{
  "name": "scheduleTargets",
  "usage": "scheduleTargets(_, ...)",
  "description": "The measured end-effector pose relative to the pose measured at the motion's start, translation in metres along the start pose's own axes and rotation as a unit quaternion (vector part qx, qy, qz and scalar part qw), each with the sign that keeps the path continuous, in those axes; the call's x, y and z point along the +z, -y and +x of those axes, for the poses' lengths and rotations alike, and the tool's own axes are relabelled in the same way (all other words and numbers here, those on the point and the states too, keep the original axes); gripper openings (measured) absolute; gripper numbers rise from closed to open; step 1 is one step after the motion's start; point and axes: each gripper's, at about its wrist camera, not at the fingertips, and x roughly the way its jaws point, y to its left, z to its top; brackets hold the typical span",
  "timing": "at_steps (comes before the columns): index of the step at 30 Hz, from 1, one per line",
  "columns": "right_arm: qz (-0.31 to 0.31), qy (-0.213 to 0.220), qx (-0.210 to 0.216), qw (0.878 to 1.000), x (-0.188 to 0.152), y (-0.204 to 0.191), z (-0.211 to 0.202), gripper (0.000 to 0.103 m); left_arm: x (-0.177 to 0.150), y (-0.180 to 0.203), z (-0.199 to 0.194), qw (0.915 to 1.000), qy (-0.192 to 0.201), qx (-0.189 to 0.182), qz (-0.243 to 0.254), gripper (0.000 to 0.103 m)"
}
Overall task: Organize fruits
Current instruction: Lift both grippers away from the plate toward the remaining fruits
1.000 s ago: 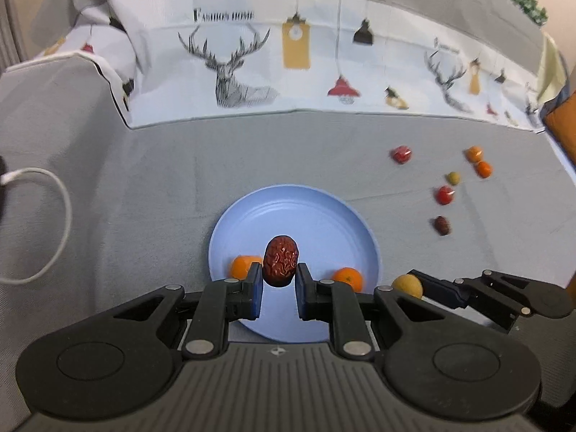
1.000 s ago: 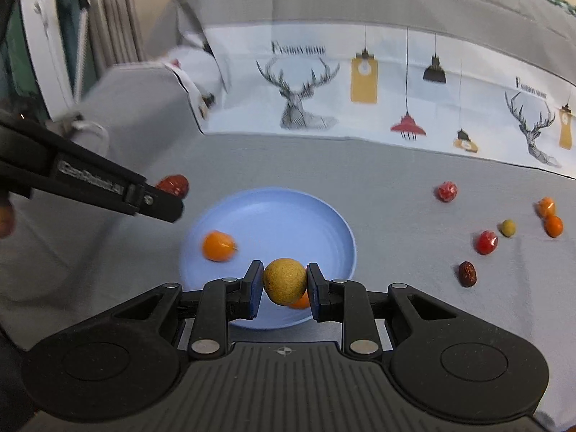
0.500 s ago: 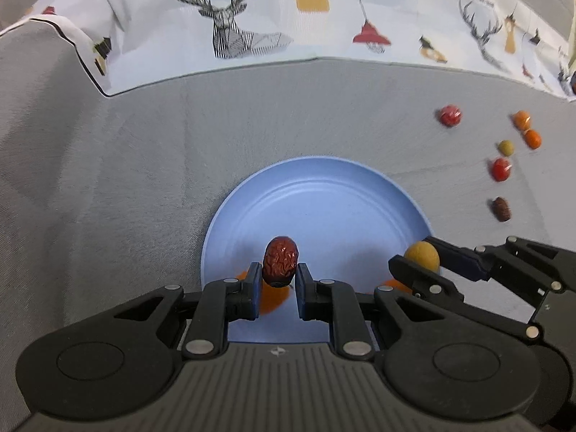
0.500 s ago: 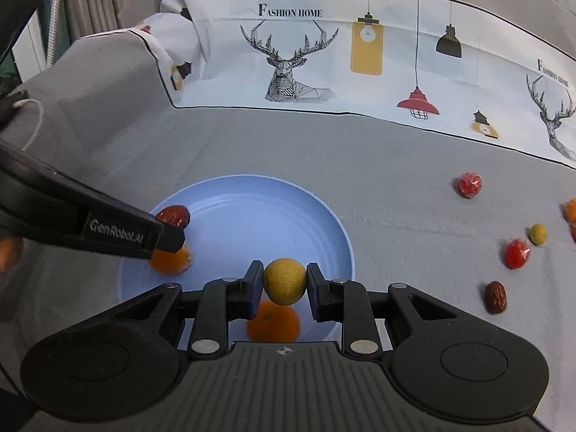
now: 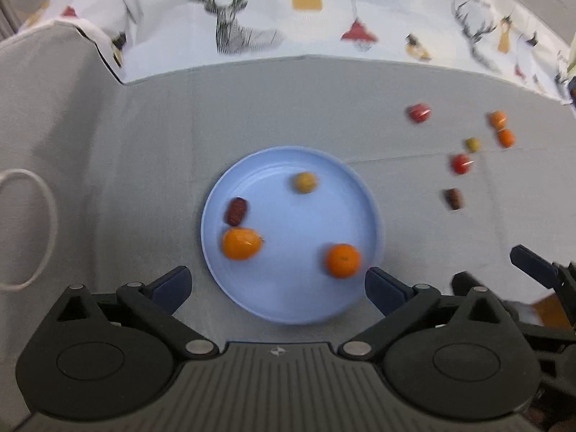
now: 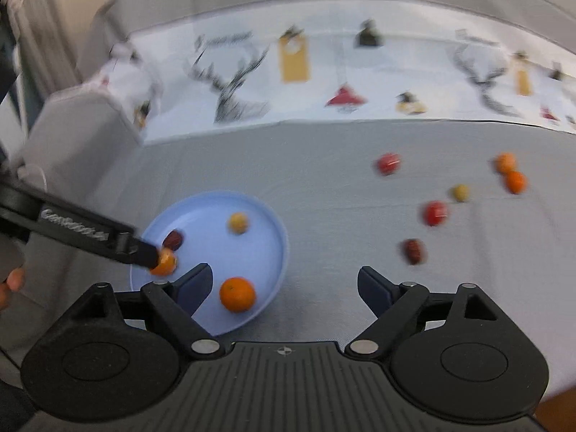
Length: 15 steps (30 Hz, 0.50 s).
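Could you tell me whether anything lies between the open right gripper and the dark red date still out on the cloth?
Nothing visible does. The right gripper is open, and only bare grey cloth lies between it and the date. The plate sits off to the left of that path.

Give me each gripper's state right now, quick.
Left gripper: open, holding nothing, above the blue plate.
Right gripper: open, holding nothing.
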Motion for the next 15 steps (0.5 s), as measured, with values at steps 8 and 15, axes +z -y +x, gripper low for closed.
scheduleTargets(8, 0.097, 0.081, -0.044, 0.991, 0.01, 0.067, -0.124, 0.093, 0.002, 0.053, -0.168, 0.9948, 0.099, 0.008, 0.022, 0.103)
scheduleTargets(15, 0.14, 0.115, -0.084, 0.98, -0.014, 0.116, -0.182, 0.094, -0.018, 0.118, -0.296, 0.9844, 0.156, -0.053, 0.061, 0.103)
